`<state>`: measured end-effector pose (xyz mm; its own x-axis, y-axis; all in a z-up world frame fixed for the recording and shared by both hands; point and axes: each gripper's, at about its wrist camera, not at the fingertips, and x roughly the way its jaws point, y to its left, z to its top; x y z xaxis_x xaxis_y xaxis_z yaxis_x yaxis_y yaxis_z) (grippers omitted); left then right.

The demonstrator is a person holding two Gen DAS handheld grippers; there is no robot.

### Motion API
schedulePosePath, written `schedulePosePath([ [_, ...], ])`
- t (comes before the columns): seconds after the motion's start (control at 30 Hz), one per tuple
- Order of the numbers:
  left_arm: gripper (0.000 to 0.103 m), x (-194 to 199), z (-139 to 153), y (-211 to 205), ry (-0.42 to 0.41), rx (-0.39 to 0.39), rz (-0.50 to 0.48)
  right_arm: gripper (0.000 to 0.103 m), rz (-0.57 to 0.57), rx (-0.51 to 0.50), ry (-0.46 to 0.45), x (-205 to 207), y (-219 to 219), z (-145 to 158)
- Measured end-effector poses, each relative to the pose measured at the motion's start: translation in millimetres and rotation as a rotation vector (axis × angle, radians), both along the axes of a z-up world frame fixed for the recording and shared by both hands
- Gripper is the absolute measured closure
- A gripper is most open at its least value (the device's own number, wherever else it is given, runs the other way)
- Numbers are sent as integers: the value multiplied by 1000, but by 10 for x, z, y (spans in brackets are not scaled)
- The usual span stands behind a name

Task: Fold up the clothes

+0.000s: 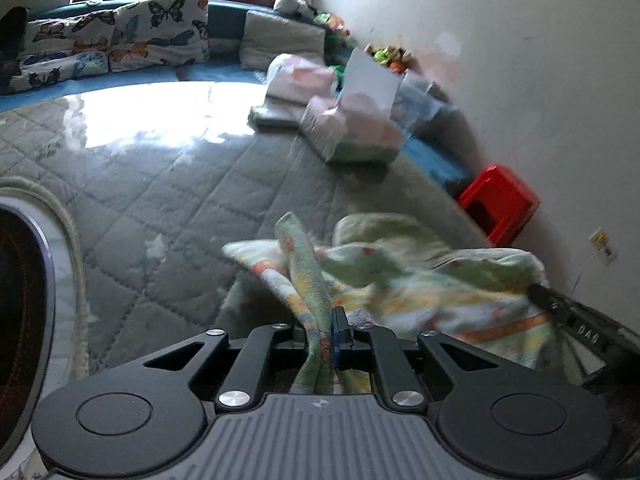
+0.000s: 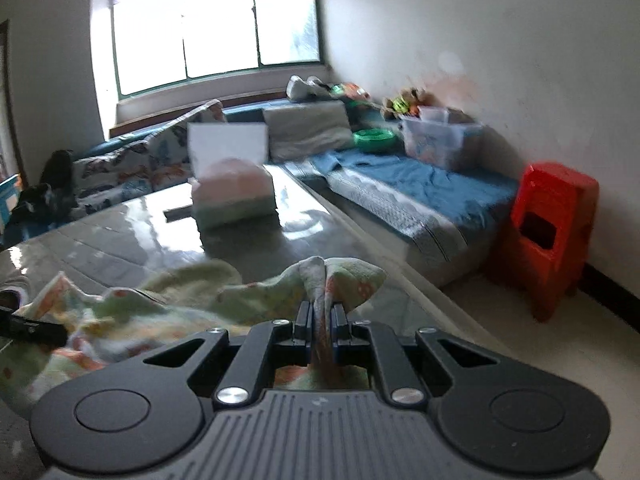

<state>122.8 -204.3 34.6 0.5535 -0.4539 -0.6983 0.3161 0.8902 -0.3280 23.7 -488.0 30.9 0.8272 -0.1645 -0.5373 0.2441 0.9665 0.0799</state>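
Observation:
A pale green printed garment with orange and yellow marks hangs bunched between my two grippers, above the glossy grey quilted table. My left gripper is shut on one edge of it. My right gripper is shut on another edge of the garment. The right gripper's black finger shows at the right edge of the left wrist view. The left gripper's finger shows at the left edge of the right wrist view.
Pink and white packaged bundles with a white card sit at the table's far side; they also show in the right wrist view. A sofa with butterfly cushions and blue cover lies beyond. A red stool stands by the wall. A round dark object is at left.

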Motion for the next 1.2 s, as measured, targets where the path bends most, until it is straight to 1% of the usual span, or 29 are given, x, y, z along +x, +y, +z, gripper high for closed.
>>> schedulePosePath([
  [0.03, 87, -2, -23, 18, 5, 8, 2, 95, -5, 3, 12, -1, -18, -36],
  [0.1, 86, 11, -62, 37, 12, 16, 6, 95, -10, 2, 34, 13, -40, -102],
  [0.23, 87, 32, -95, 2, 8, 29, 7, 95, -31, 21, 45, 82, -77, -167],
  [0.33, 84, 45, -109, -36, 3, 41, 8, 94, -46, 9, 59, 106, -79, -196],
  [0.4, 80, 33, -102, -21, -3, 53, 13, 93, -53, 5, 64, 105, -81, -193],
  [0.47, 66, 15, -83, 23, -14, 74, 31, 92, -60, 2, 69, 103, -83, -189],
  [0.53, 57, 22, -64, 79, -19, 90, 56, 89, -68, -5, 65, 68, -70, -167],
  [0.63, 57, 22, -30, 147, -31, 96, 79, 85, -52, -16, 48, 18, -9, -107],
  [0.77, 51, -50, 32, 147, -52, 98, 71, 84, 18, -19, 22, -29, 168, -7],
  [0.83, 48, -106, 64, 124, -66, 102, 56, 78, 70, -10, 11, -10, 297, 51],
  [0.87, 44, -136, 75, 104, -72, 106, 46, 72, 100, 1, 12, 12, 358, 60],
  [0.9, 42, -162, 80, 82, -77, 112, 36, 69, 128, 10, 14, 34, 421, 67],
  [0.97, 37, -207, 82, 37, -83, 123, 18, 68, 172, 10, 23, 88, 547, 50],
  [1.03, 31, -241, 73, 6, -87, 133, 6, 63, 209, 10, 35, 146, 661, 18],
  [1.13, 26, -274, 59, -26, -91, 152, -4, 60, 230, 13, 63, 236, 760, -65],
  [1.2, 22, -287, 49, -34, -92, 159, -7, 49, 235, 20, 84, 291, 793, -128],
])
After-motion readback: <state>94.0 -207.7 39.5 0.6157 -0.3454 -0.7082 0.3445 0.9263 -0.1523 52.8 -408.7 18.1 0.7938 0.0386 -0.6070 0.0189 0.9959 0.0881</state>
